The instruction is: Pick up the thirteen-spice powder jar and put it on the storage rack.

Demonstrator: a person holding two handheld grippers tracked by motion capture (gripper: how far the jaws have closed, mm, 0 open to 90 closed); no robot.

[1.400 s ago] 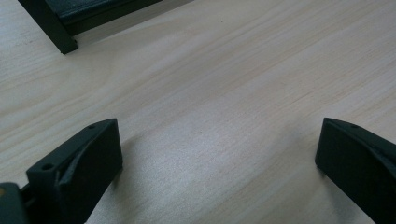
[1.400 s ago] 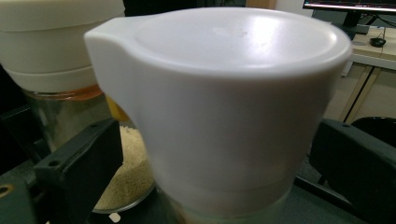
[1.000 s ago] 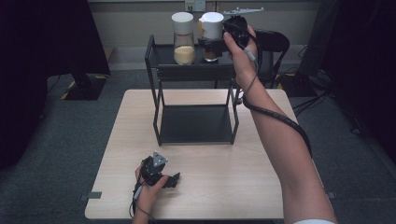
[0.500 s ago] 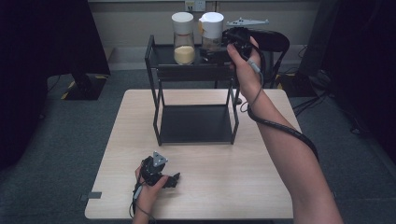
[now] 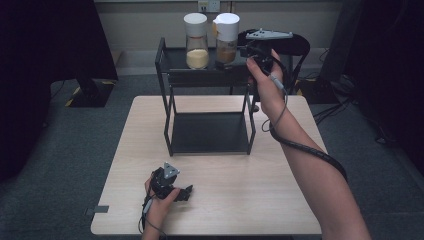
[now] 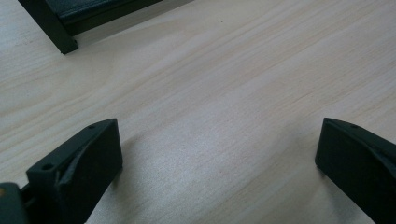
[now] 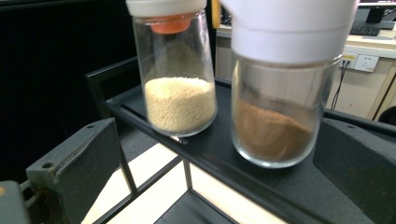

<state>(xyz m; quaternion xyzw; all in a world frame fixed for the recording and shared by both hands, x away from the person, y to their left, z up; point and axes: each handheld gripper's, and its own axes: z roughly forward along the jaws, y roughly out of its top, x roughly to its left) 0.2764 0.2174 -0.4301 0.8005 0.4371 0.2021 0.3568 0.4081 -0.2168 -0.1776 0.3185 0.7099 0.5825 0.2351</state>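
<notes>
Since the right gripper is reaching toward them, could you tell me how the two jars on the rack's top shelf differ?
The left jar holds pale yellowish grains; the right jar holds brown powder. The left jar has an orange insert under its white cap; the right jar's white cap looks wider. The right jar stands nearer the right gripper. Both are clear glass, upright, white-capped.

A: Rack (image 5: 207, 127) position?
B: On the surface (image 5: 280, 200), toward its far edge. Two jars on its top shelf: grain jar (image 5: 196, 40) left, powder jar (image 5: 226, 37) right, just beside each other.
A: Tools?
B: Right tool (image 5: 245, 51) at the shelf, just right of the powder jar. Left tool (image 5: 182, 192) on the surface, before the rack, well apart.
</notes>
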